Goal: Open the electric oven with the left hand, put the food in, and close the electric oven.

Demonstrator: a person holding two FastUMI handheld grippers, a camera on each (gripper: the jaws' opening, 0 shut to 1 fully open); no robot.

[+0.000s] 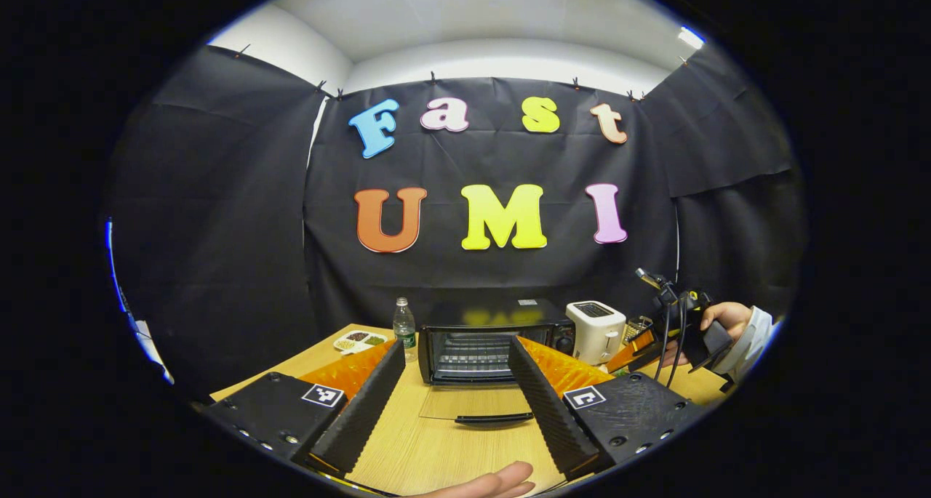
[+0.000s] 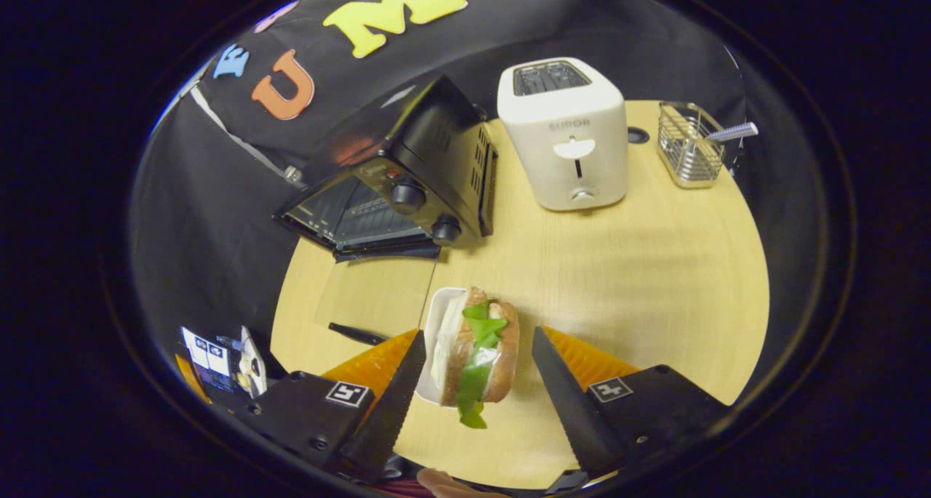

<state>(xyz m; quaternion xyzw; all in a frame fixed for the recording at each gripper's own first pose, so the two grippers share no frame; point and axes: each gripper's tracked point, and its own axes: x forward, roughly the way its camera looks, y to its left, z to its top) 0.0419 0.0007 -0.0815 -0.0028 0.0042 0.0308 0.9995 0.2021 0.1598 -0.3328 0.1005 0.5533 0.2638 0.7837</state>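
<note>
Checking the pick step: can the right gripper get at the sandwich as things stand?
Probably yes. The right gripper is open, with the sandwich between its fingers on a white tray. Nothing lies between them, though neither finger presses on it yet.

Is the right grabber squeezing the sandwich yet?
Apart. In the right gripper view, the right gripper is open around the sandwich, with bare table showing between the sandwich and the finger beside it.

We see a black electric oven [image 2: 407, 185] beside a white toaster [image 2: 564, 131] on a pale wood-grain table [image 2: 654, 280]. The sandwich [image 2: 476, 352] shows brown bread, green lettuce and a white filling, on a white tray [image 2: 436, 323].
</note>
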